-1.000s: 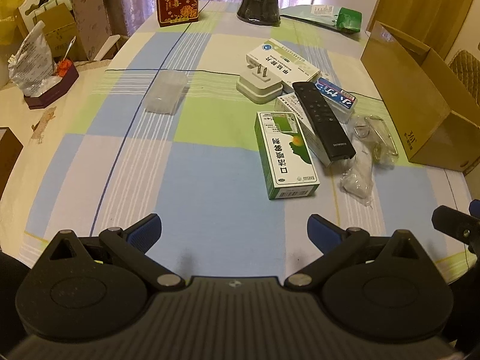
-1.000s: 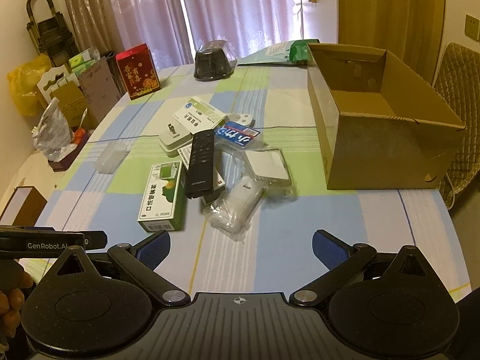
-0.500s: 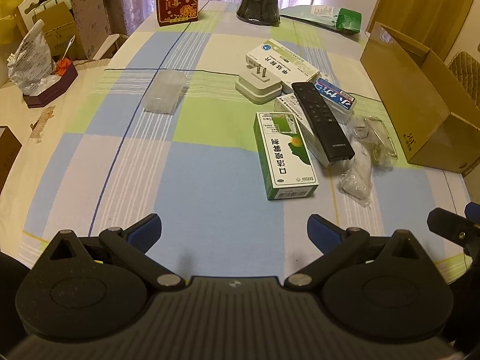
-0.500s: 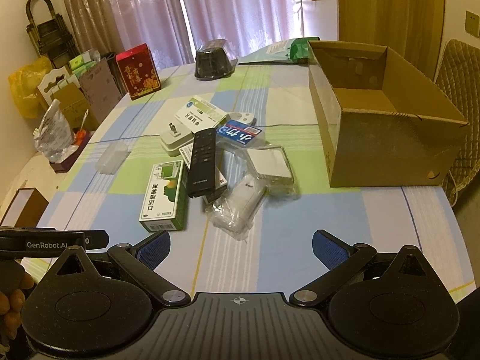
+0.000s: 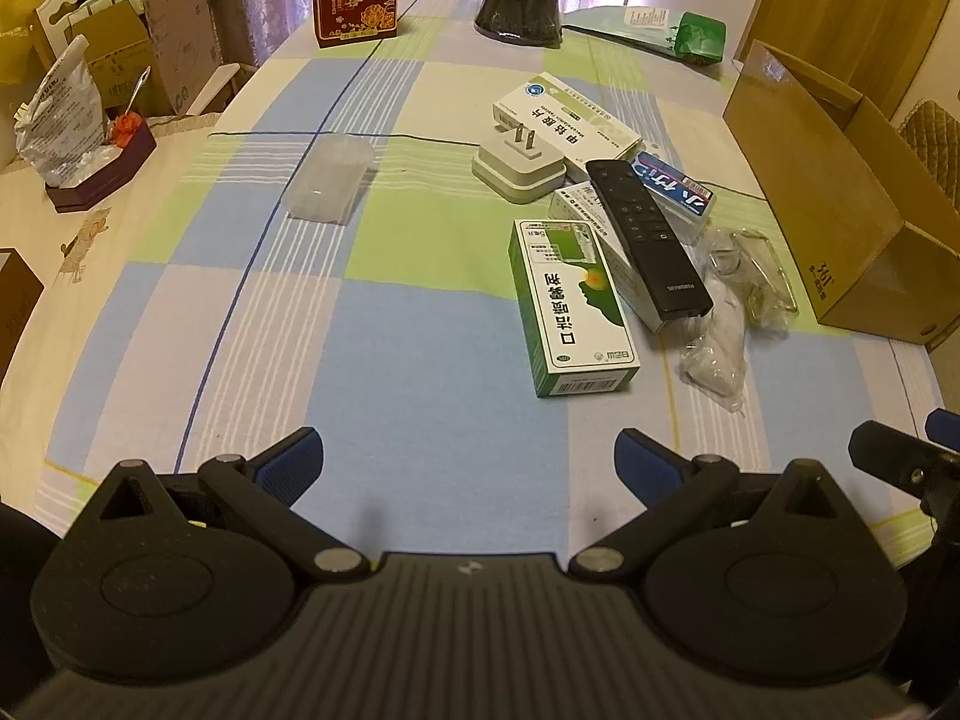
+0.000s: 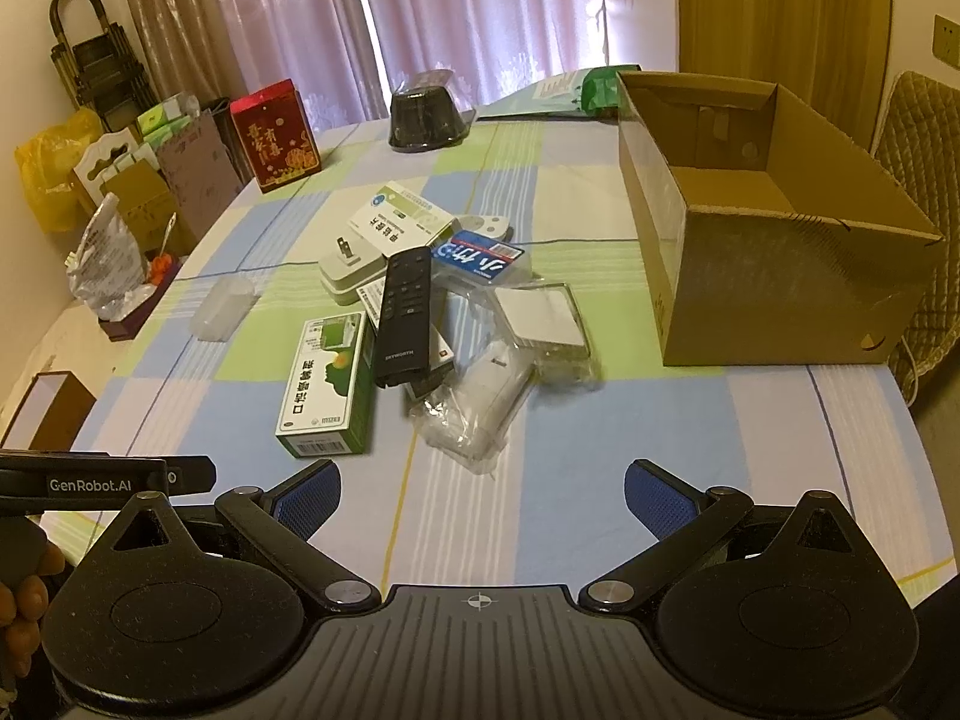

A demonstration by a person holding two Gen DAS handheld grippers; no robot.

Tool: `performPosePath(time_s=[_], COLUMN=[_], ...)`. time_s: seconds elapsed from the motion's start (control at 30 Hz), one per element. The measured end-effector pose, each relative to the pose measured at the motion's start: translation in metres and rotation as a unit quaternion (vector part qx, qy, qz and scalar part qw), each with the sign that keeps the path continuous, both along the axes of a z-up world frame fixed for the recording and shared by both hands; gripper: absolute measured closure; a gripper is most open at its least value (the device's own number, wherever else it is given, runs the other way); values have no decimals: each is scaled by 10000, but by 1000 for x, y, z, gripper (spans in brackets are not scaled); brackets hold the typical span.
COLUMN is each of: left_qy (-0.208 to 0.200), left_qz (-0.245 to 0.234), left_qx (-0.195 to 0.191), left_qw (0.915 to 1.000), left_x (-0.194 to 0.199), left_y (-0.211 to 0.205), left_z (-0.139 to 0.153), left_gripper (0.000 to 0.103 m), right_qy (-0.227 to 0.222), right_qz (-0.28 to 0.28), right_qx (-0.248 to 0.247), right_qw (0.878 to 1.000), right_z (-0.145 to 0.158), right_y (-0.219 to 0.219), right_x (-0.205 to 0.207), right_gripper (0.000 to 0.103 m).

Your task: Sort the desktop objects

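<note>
Both tools, left (image 5: 468,459) and right (image 6: 480,495), hover spread wide and empty over the near edge of the counter (image 5: 180,300), well short of the pile. One black remote (image 6: 405,315) is the landmark: it lies across a white box; left of it lies one green box (image 6: 327,384), behind it one white plug (image 6: 348,267) and one white-and-green box (image 6: 399,219), right of it one blue packet (image 6: 480,255), one clear case (image 6: 543,321) and one plastic bag (image 6: 480,402). One clear container (image 6: 222,306) sits apart, far left of the remote, and one open carton (image 6: 768,264) stands well to its right.
</note>
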State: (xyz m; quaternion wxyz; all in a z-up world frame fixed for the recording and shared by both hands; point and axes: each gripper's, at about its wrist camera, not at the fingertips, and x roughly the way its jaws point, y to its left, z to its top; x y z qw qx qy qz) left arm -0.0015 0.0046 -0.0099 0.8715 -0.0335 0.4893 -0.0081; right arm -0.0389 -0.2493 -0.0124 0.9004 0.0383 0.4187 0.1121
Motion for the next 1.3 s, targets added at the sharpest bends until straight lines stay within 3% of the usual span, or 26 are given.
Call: performPosePath(time_s=[0.77, 1.3], left_qy=[-2, 55], left_qz=[-59, -130], left_qx=[272, 295], left_qw=[9996, 9995], left_x=[3, 4], left_y=[-2, -5], left_z=[-1, -4], left_gripper=[1, 1], right_qy=[-87, 295], right_qz=[43, 132], right_qx=[-214, -375], right_qw=[9997, 9988], right_z=[-5, -16], right_y=[2, 5], right_x=[6, 17], right_gripper=[0, 0])
